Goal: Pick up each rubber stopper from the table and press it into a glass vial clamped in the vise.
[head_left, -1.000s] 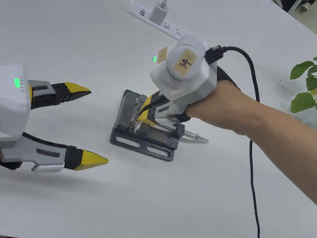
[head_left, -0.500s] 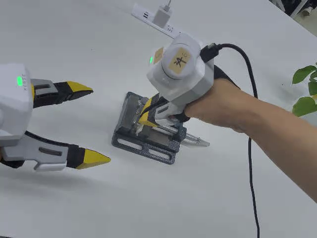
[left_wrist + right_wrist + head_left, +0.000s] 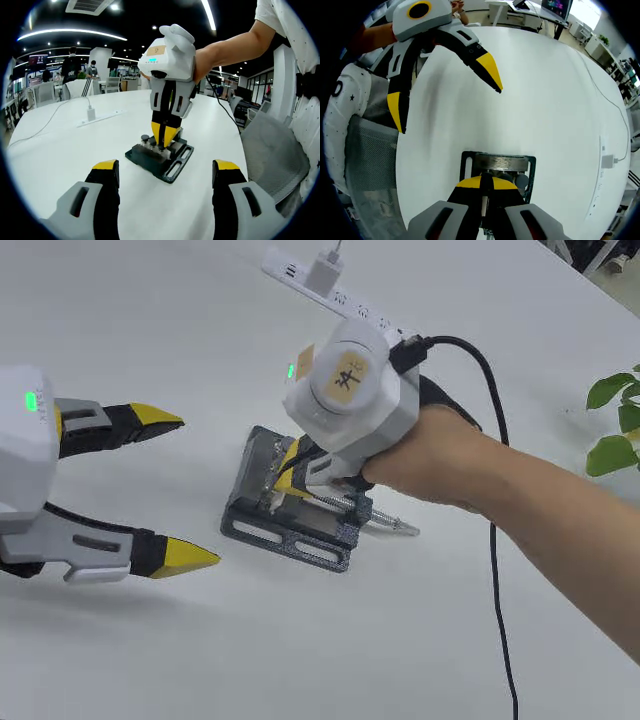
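White bench (image 3: 420, 640), dark-grey vise (image 3: 285, 537) w/ black-capped vials (image 3: 145, 140)

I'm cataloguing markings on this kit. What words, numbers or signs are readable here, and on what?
"0", partly cut off at the edge: on the person's white shirt.
Handwritten dark mark, not clearly readable: round tan sticker atop the right claw.
Print too small to read: small tan label on that claw's housing.
Nothing readable on the vise or power strip.
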A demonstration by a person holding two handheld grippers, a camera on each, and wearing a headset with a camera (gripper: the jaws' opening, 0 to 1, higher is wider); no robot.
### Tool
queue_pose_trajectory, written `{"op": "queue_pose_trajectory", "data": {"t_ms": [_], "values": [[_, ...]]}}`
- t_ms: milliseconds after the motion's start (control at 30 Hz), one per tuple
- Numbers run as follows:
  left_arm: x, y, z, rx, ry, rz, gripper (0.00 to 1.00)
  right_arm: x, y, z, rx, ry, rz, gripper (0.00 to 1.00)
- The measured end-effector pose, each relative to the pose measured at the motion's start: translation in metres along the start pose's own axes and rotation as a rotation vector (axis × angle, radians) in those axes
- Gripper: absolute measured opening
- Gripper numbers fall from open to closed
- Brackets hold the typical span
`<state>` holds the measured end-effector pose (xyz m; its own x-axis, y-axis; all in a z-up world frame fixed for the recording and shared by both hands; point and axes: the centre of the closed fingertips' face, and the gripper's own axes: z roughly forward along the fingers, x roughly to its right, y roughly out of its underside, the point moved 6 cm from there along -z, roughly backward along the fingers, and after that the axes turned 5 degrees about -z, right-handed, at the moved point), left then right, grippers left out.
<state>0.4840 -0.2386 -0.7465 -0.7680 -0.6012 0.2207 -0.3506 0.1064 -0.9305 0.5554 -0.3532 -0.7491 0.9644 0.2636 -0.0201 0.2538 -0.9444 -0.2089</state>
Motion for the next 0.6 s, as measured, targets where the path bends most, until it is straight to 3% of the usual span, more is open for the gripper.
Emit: {"op": "queue_pose_trajectory", "data": {"t_ms": [267, 400, 600], "values": [[-0.0008, -0.0009, 0.0008, 0.002, -0.003, 0.001, 0.74, -0.0007, -0.0015, 0.0014, -0.023, 0.012, -0.052, 0.0], [-0.0003, -0.003, 0.001, 0.003, -0.005, 0.006, 0.74, 0.0027, -0.0023, 0.0024, -0.04, -0.008, -0.032, 0.0], [0.0014, -0.0081, -0.0017, 0.012, -0.013, 0.013, 0.74, 0.004, -0.0008, 0.0018, -0.022, -0.023, -0.003, 0.0]]}}
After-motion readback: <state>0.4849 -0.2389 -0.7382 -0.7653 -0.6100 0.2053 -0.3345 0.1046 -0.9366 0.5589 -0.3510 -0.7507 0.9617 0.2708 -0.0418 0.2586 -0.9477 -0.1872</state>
